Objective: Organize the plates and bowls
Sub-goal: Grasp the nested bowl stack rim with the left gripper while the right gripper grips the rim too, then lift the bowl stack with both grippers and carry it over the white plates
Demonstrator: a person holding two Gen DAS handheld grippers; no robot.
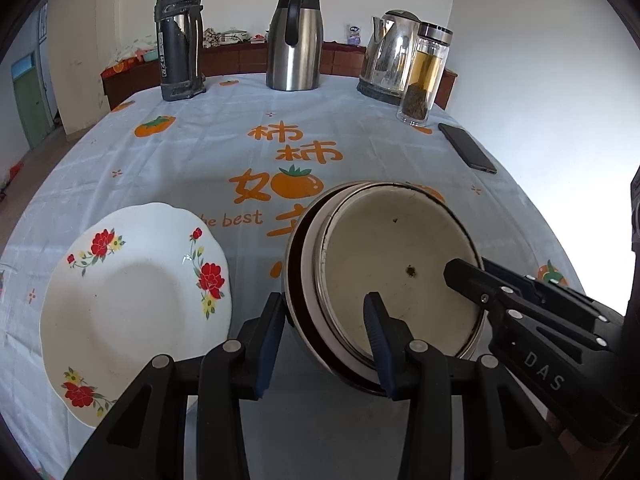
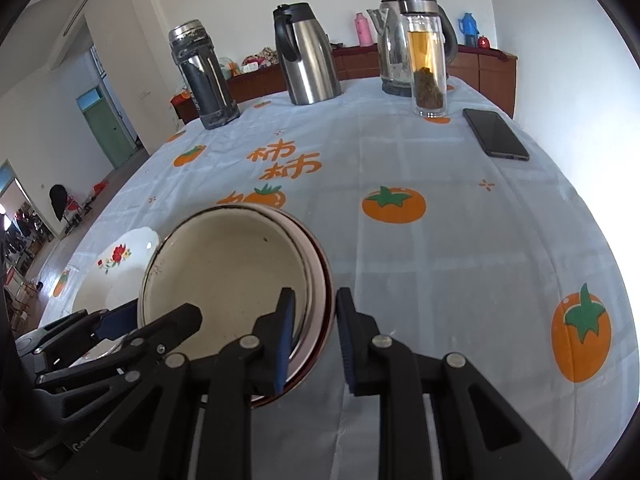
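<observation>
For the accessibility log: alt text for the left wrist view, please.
Both grippers, left and right, straddle the rim of stacked bowls on a persimmon-print tablecloth. A floral plate lies left; flasks, a kettle and a phone sit behind.

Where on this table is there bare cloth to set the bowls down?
Open cloth lies right of the stacked bowls, between them and the phone, and mid-table before the steel carafe. Left is crowded by the floral plate; the far edge holds flasks.

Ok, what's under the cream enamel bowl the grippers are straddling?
The cream bowl sits nested in at least one more bowl: a white-and-dark-red rim shows around it. The lower bowl's inside, and whether more are stacked beneath, is covered.
</observation>
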